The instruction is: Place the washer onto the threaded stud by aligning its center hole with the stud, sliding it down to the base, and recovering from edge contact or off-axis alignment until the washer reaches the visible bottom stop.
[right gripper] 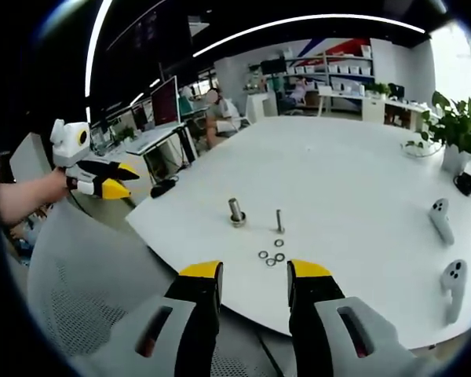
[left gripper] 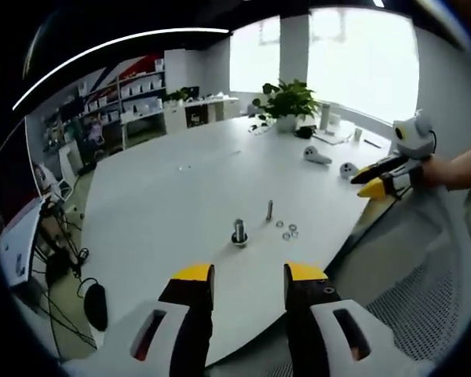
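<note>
Both grippers hang off the desk's near edge, nothing in either. Left gripper (left gripper: 249, 275): yellow-tipped jaws wide apart, empty, over the edge of the white desk (left gripper: 180, 196). Right gripper (right gripper: 254, 272): same — jaws wide, empty, just short of the desk edge, with a grey mesh chair back (right gripper: 86, 290) below it. In the left gripper view the right gripper shows at the far right, held in a hand (left gripper: 443, 169) off the desk's side edge; its yellow tips look close together there, but too small to be sure. In the right gripper view the left gripper shows at the left, also off the desk, tips slightly parted. Task parts sit near the desk's near edge: thin threaded stud (right gripper: 279, 221) standing upright, a thicker bolt on a round base (right gripper: 235, 212) just beside it, also upright. Washers (right gripper: 271, 256) lie flat in a small loose cluster of about four between the stud and the desk edge — none on the stud. Same group in the left gripper view: stud (left gripper: 269, 209), bolt (left gripper: 239, 232), washers (left gripper: 288, 230). Further along the desk: two white VR controllers (right gripper: 447, 251) near the right edge, a potted plant (left gripper: 286, 102) at the far end. Shelving and monitors in the background.
</note>
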The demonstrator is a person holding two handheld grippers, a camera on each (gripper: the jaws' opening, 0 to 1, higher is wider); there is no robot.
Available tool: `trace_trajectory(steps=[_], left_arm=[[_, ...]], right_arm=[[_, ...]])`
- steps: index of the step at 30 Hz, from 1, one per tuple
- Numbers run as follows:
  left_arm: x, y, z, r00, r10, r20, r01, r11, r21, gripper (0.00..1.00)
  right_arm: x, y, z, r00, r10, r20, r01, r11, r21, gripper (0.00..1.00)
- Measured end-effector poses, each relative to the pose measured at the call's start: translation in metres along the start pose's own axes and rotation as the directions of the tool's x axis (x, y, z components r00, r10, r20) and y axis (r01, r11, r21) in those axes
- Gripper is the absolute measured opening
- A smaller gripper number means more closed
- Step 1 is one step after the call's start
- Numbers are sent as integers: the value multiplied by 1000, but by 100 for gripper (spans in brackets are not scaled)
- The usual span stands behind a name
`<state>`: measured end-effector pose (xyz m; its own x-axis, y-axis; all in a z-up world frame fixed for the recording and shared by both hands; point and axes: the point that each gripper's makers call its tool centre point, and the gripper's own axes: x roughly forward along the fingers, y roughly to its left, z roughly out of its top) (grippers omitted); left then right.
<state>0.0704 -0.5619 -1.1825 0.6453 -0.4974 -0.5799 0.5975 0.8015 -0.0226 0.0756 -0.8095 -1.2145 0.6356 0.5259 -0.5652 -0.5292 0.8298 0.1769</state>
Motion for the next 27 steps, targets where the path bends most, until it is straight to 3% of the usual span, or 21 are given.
trace_trajectory(steps=[4,18,27], left_arm=[[-5,-1,-4,999,2,39,0,999,-49,32],[-8,-11,-5,996,-19,82,21,999,-28,30],[-6,-10,-10,998,-22,66,24,999,-31,30]], right_arm=[[1,1,-2,1000,2,-10,-2,1000,-3,35],[3,5,-7,999,16,-46,-17,1000,-18,35],[4,8,-10,998,28,-57,-29,999,-17,35]])
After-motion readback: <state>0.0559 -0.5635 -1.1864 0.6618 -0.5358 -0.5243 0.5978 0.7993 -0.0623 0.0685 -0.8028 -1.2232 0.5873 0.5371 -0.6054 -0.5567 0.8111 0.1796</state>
